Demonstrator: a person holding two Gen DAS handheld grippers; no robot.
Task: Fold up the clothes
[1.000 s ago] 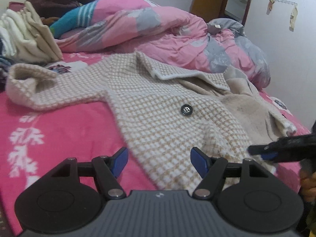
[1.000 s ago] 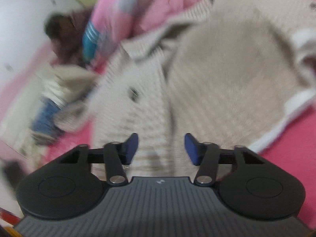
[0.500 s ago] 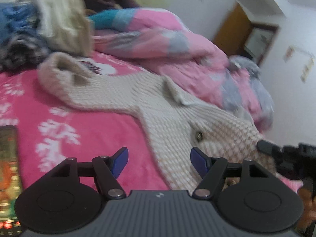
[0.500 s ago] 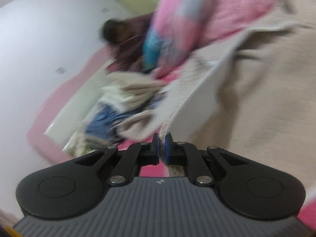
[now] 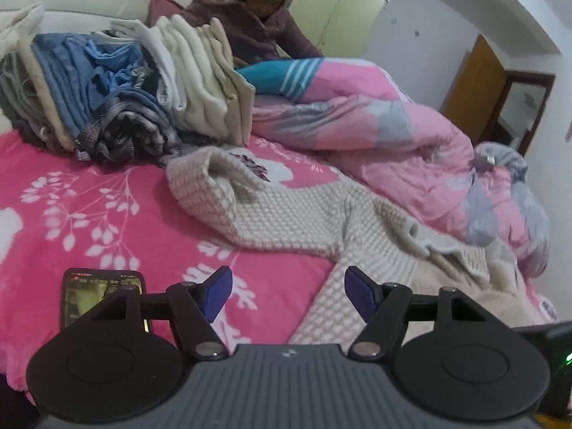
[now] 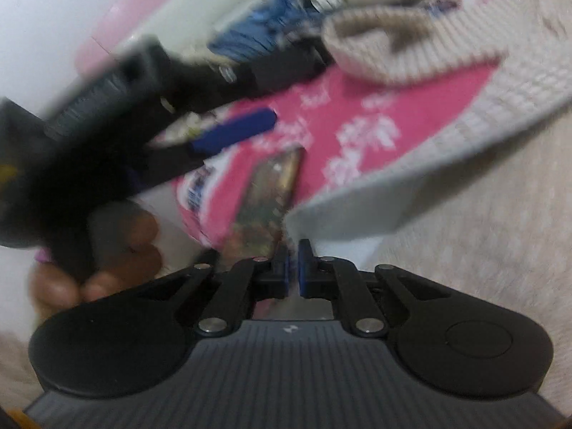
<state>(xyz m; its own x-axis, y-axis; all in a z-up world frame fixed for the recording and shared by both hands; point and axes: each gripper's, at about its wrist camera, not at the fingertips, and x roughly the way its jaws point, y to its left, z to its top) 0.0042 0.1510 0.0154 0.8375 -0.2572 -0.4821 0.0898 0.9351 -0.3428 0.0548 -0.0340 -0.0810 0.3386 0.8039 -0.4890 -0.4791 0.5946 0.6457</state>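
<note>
Beige checked coat [image 5: 293, 214] lies spread on the pink bed [image 5: 89, 214], sleeve toward ten o'clock. My right claw [image 6: 293, 268] pinches its hem; left claw [image 5: 286, 289] gapes apart. Next, I think, fold the hem over.

We can read no text; the lit screen of the black smartphone [image 5: 103, 296] is too blurred.

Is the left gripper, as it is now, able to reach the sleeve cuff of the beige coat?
Probably yes. The left gripper is open and empty, and only bare pink bedspread lies between it and the sleeve cuff. The phone sits off to the side.
</note>
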